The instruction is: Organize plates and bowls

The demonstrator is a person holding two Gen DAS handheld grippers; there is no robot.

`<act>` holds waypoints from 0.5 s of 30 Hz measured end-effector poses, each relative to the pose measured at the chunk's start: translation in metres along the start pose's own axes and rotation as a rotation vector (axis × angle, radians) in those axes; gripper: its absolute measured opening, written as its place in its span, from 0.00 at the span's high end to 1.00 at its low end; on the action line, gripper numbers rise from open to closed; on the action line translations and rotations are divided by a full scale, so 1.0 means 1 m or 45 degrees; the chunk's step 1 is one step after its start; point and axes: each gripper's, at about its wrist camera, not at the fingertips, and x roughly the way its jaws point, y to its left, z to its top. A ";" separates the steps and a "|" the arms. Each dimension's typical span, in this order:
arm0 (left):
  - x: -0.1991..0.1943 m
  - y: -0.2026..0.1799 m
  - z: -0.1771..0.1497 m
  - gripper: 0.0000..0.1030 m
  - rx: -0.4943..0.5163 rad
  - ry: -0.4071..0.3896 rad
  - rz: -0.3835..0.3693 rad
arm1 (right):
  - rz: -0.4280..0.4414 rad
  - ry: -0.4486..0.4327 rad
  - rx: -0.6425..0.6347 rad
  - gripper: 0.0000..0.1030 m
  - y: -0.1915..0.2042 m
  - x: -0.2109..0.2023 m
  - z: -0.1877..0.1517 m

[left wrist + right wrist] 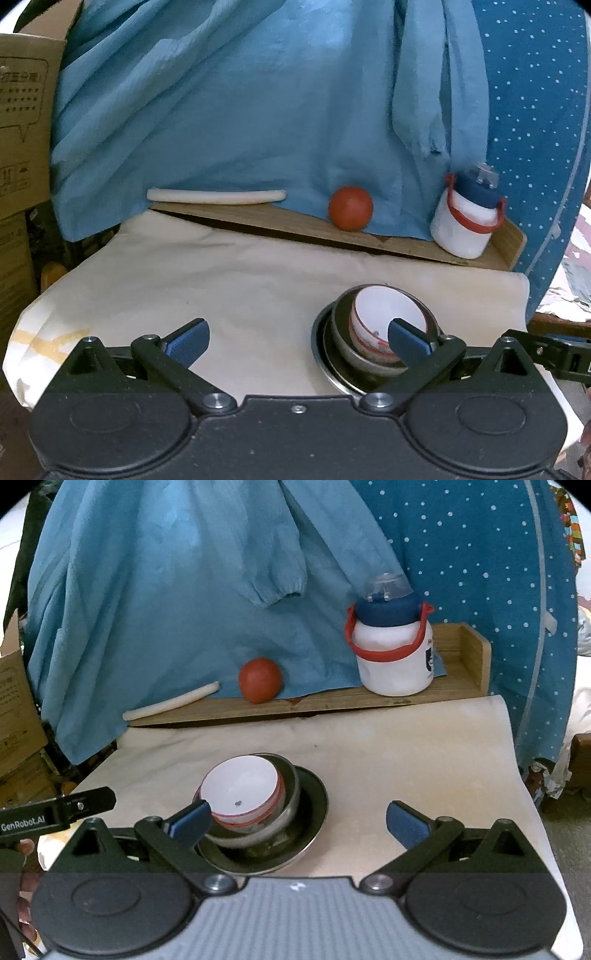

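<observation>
Both the left hand-held gripper [299, 341] and the right hand-held gripper [299, 821] hang released over the tabletop [406, 746], where the white bowl [242, 788] sits nested in a steel bowl [290, 805] on a steel plate [314, 808].

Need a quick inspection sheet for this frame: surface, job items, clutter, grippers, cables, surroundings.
Surface: table under a cream cloth, wooden ledge at the back.
Job's things: white bowl nested in a steel bowl, on a steel plate; white plate on the ledge.
Clutter: red ball and white bottle on the ledge.
Grippers: left hand-held gripper open, empty; right hand-held gripper open, empty.
Cables: nothing seen.
Surroundings: blue cloth backdrop, cardboard boxes at left.
</observation>
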 end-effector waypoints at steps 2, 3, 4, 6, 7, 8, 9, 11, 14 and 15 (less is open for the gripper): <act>-0.004 -0.001 -0.003 0.01 0.009 -0.001 -0.008 | -0.003 -0.004 0.004 0.00 0.001 -0.006 -0.004; -0.007 -0.001 -0.005 0.01 0.014 -0.002 -0.012 | -0.005 -0.007 0.005 0.00 0.002 -0.008 -0.005; -0.009 -0.001 -0.006 0.01 0.020 -0.006 -0.015 | -0.007 -0.010 0.006 0.00 0.003 -0.011 -0.008; -0.012 -0.001 -0.010 0.01 0.026 -0.003 -0.028 | -0.011 -0.014 0.007 0.00 0.004 -0.016 -0.010; -0.014 0.000 -0.011 0.01 0.020 0.001 -0.037 | -0.012 -0.017 0.009 0.00 0.005 -0.018 -0.012; -0.015 0.001 -0.013 0.01 0.011 0.002 -0.043 | -0.014 -0.018 0.010 0.00 0.005 -0.020 -0.013; -0.016 0.002 -0.015 0.01 0.001 0.001 -0.046 | -0.016 -0.021 0.011 0.00 0.006 -0.022 -0.014; -0.017 0.005 -0.017 0.01 -0.011 0.007 -0.046 | -0.020 -0.030 0.012 0.00 0.007 -0.026 -0.016; -0.021 0.008 -0.021 0.01 -0.007 0.009 -0.046 | -0.019 -0.040 0.015 0.00 0.009 -0.031 -0.020; -0.022 0.008 -0.022 0.01 -0.001 0.009 -0.047 | -0.020 -0.042 0.015 0.00 0.010 -0.033 -0.022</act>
